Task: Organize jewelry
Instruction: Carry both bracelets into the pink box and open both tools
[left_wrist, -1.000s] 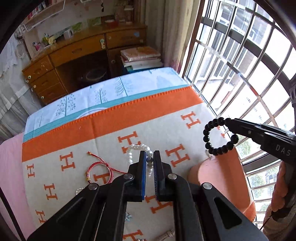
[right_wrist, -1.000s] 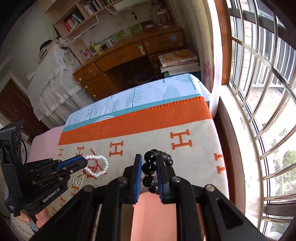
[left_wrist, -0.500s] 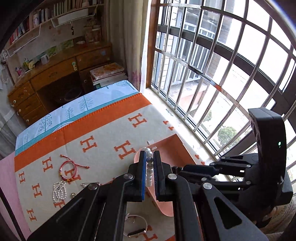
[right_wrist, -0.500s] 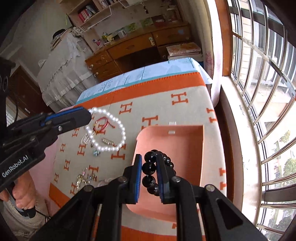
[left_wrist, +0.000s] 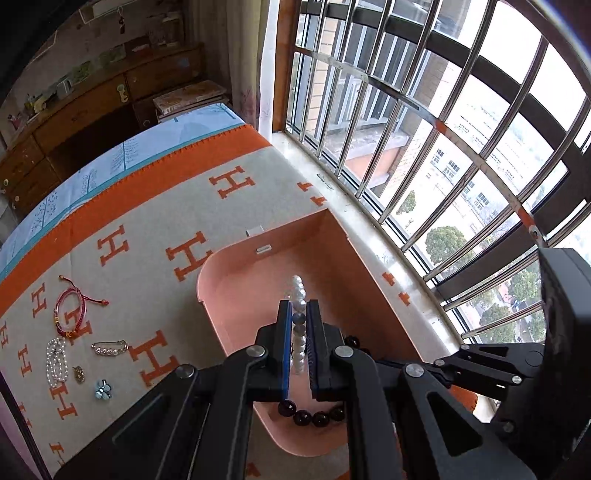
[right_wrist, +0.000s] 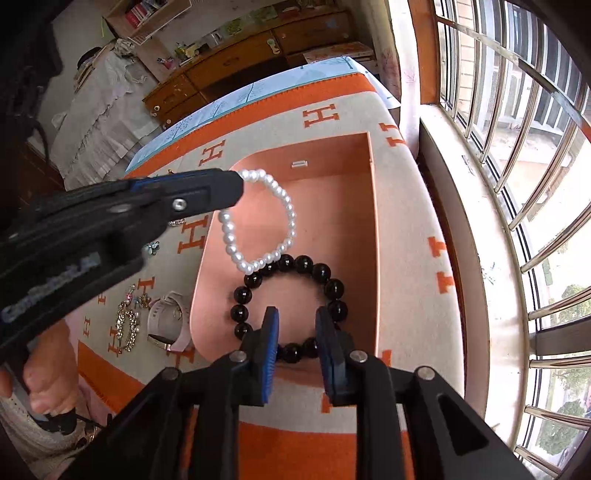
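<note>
Two bracelets over the pink tray

The left gripper (left_wrist: 298, 321) is clamped on the pearl bracelet (right_wrist: 258, 221), which hangs above the pink tray (right_wrist: 373, 236) near the blanket's window edge. The right gripper (right_wrist: 295, 328) has just been opening; the black bead bracelet (right_wrist: 295, 295) sits between its parted pads, low in the tray's near end, unpinched.

The right tool (right_wrist: 295, 328), its jaws just opened, stands apart around the black bead bracelet (right_wrist: 291, 302) lying in the pink tray (right_wrist: 332, 206). The left tool (right_wrist: 236, 188) pinches a pearl bracelet (right_wrist: 258, 221) hanging over the tray, touching the black beads.
</note>
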